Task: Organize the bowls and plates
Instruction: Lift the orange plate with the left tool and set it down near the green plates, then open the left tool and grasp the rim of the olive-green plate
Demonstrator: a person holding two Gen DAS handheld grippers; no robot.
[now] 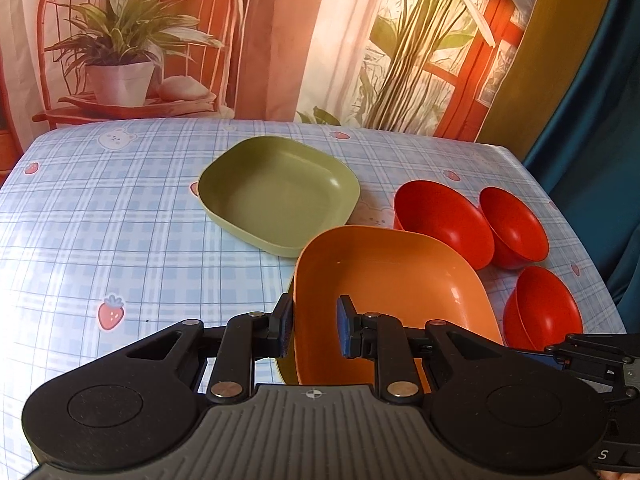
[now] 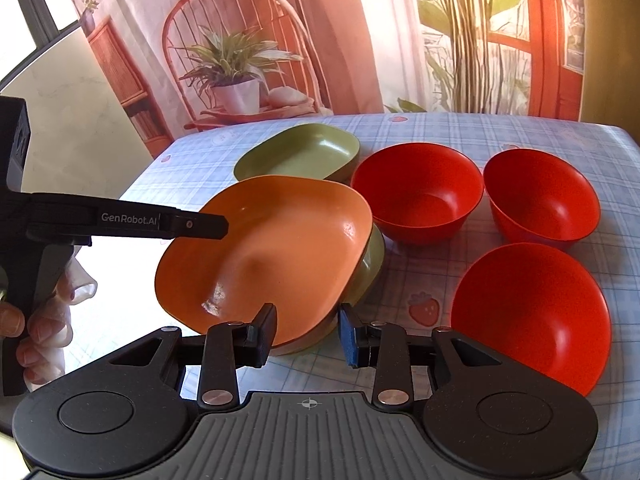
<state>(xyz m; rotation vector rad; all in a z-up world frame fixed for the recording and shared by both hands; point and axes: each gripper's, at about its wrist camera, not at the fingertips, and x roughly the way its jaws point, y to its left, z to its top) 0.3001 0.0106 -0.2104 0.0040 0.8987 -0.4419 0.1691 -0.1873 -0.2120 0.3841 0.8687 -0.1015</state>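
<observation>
An orange square plate [image 1: 392, 292] [image 2: 272, 252] is tilted, its far side resting on a green plate [image 2: 370, 264] beneath it. My left gripper [image 1: 314, 326] straddles the orange plate's near-left rim, with one pad outside and one pad inside; the jaws still show a gap around the rim. It also shows from the side in the right wrist view [image 2: 216, 226]. A second green plate [image 1: 276, 192] [image 2: 298, 152] lies farther back. Three red bowls [image 1: 442, 220] [image 1: 514, 226] [image 1: 542, 308] stand at the right. My right gripper [image 2: 306, 334] is open and empty at the plates' near edge.
The table has a blue checked cloth [image 1: 100, 220] with strawberry prints. Its right edge [image 1: 580, 240] runs close past the bowls. A printed backdrop [image 1: 240, 40] hangs behind the table. A white panel [image 2: 72, 120] stands off the table's left side.
</observation>
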